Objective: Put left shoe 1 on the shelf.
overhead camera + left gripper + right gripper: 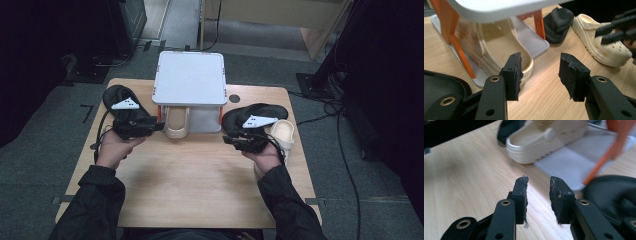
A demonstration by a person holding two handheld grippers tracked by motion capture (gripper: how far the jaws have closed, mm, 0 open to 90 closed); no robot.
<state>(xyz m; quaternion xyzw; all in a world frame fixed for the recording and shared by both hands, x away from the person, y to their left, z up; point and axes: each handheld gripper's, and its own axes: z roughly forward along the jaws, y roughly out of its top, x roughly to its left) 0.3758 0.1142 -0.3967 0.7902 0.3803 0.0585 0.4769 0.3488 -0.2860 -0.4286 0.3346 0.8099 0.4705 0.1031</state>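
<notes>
Black foam noted on all fingers. Found left gripper (541, 67) spread wide and empty, aimed at the toe of the beige clog (506, 45) already on the lower shelf of the rack (534, 42). Found right gripper (539, 187) parted narrower, also empty, hovering over the table (200, 180) just beside the cream clog (282, 132) and a black slipper (260, 111). Noted another slipper (117, 95) by the left hand. Judged as between placements: one shoe racked, three outstanding. Recommend next closing right fingers on the cream clog's rim, then lifting and sliding it in beside the beige clog, clear of the orange posts.
</notes>
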